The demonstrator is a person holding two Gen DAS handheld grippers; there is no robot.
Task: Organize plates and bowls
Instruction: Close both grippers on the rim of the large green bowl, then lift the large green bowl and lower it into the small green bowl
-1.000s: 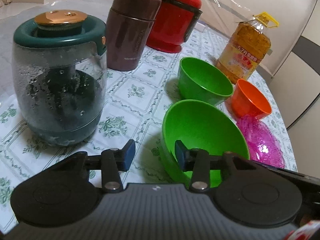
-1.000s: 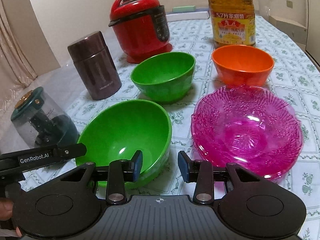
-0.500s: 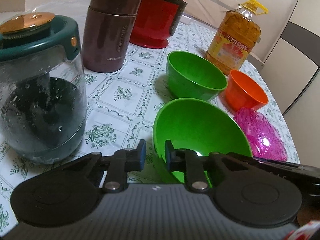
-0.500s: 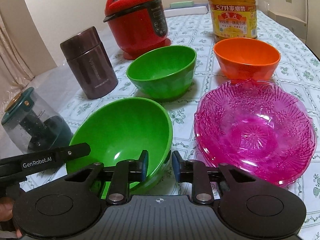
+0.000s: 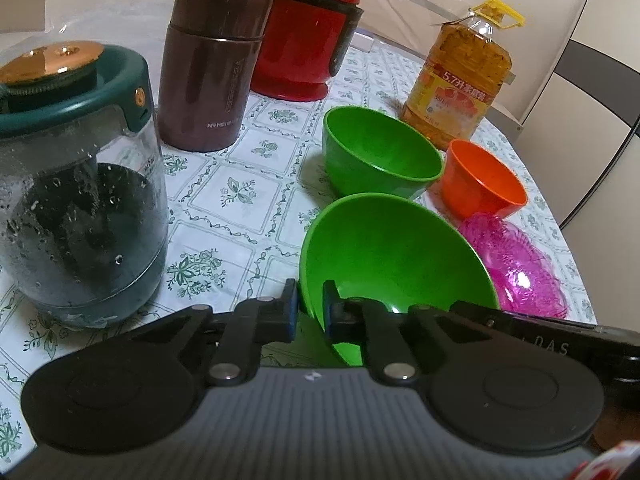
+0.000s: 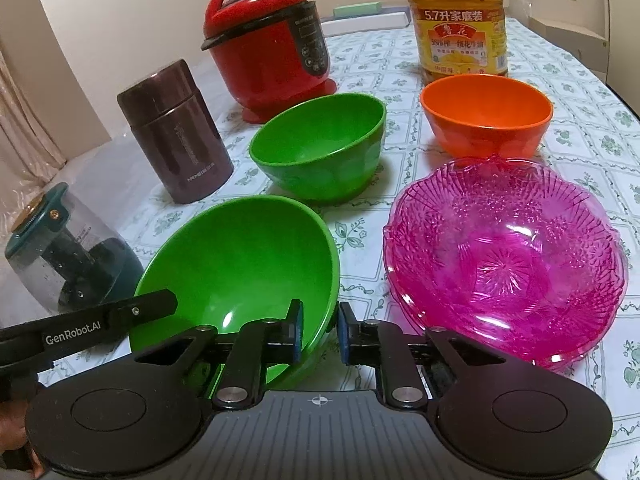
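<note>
A large green bowl (image 5: 392,256) (image 6: 240,264) sits nearest, tilted on the flowered tablecloth. My left gripper (image 5: 310,312) is shut on its left rim, one pad inside and one outside. My right gripper (image 6: 320,330) straddles the bowl's right rim; its jaws are closing and a thin gap still shows at the outer pad. Behind it stands a smaller green bowl (image 5: 380,152) (image 6: 320,148). An orange bowl (image 5: 484,180) (image 6: 486,108) stands to the right of that. A pink glass dish (image 5: 516,268) (image 6: 504,256) lies right of the large bowl.
A glass jar with a dark green lid (image 5: 80,200), a brown flask (image 5: 208,80) and a red cooker (image 5: 308,40) stand left and behind. A big oil bottle (image 5: 456,80) stands behind the orange bowl. The table edge (image 5: 560,216) runs close on the right.
Both pairs of jaws have narrowed from wide apart onto the large green bowl's rim, the left one onto its left side and the right one around its right side. The bowls have stayed put.
</note>
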